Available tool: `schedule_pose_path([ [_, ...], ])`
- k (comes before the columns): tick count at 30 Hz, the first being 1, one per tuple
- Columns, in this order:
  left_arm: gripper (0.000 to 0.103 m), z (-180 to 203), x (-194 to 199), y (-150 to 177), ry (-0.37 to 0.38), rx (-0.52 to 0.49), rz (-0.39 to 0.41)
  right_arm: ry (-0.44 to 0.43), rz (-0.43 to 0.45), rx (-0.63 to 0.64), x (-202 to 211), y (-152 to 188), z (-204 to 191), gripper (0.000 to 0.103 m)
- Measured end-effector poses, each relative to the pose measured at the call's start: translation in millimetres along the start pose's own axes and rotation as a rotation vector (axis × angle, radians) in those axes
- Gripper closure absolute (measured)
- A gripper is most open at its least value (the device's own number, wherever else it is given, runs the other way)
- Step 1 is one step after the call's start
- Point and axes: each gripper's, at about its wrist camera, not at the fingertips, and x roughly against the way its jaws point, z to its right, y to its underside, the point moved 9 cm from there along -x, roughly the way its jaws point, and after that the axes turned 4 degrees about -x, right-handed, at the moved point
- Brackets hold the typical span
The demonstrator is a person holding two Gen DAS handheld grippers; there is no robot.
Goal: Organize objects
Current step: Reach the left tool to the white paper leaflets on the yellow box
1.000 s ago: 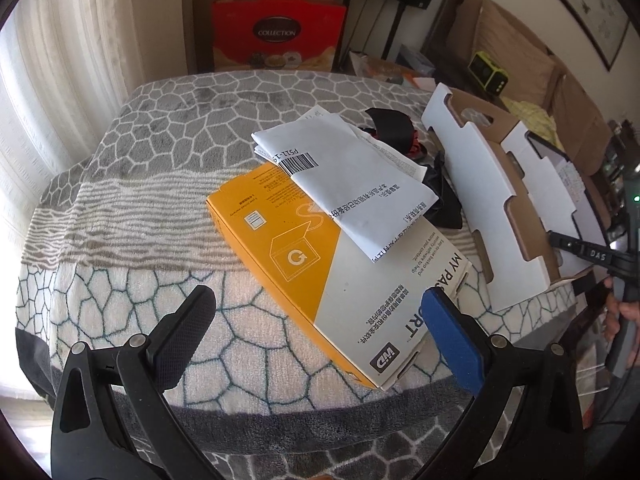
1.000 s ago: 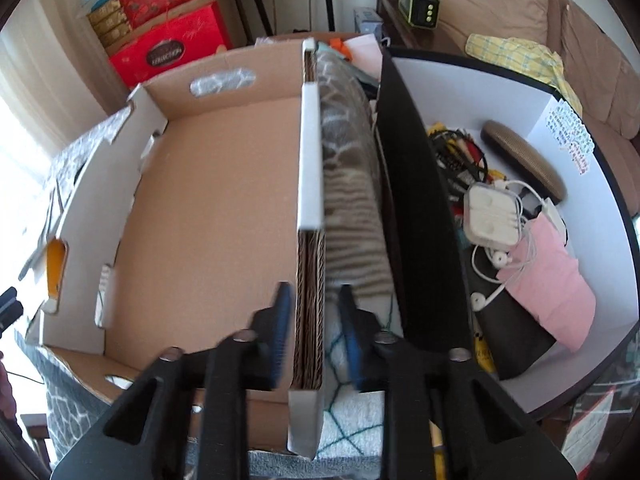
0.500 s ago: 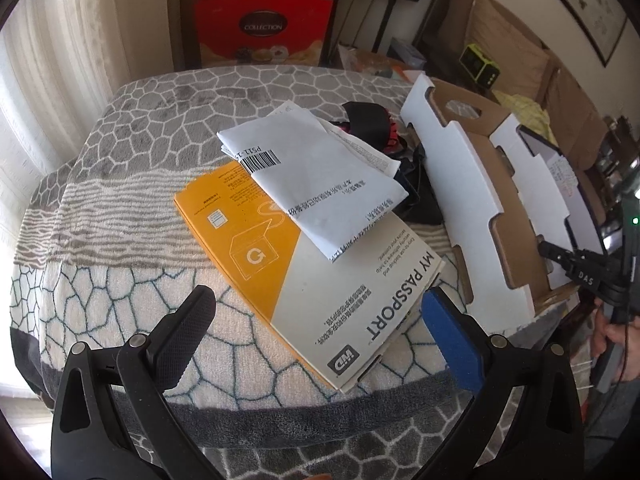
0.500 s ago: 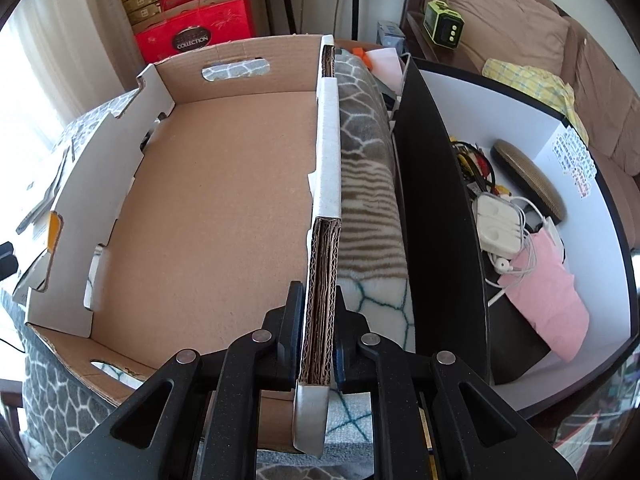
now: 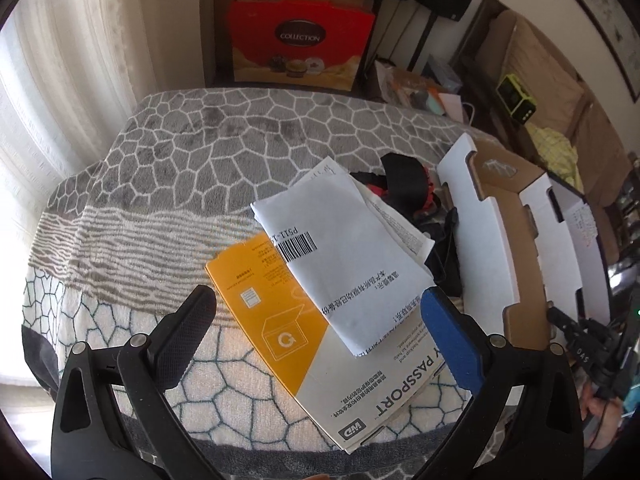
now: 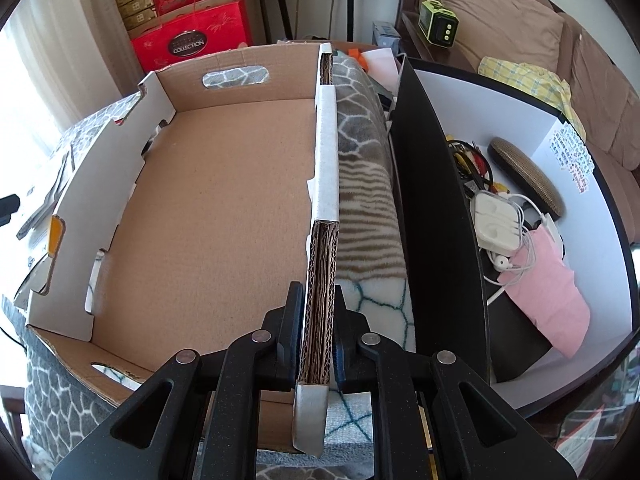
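So the left gripper [image 5: 318,312] is spread wide with nothing in it, hanging over the yellow-and-white box [image 5: 320,344] on the patterned blanket [image 5: 224,148], folded paper sheet [image 5: 344,256] lying on top of that box. Right of that sits the cardboard tray [image 6: 208,216], empty inside. The right gripper [image 6: 318,332] is clamped tight on the tray's right wall. Far right, a black-and-white bin [image 6: 436,216] holds cables and earbuds.
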Motion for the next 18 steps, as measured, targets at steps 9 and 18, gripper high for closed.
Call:
schedule_pose_path([
  [9, 0.007, 13.7, -13.3, -24.3, -0.014, -0.058, -0.046, -0.003, -0.001, -0.002, -0.8, -1.0, 0.5, 0.091],
  [18, 0.007, 17.1, -50.3, -43.7, -0.121, -0.047, -0.169, -0.002, 0.000, -0.002, -1.3, -1.2, 1.3, 0.090],
])
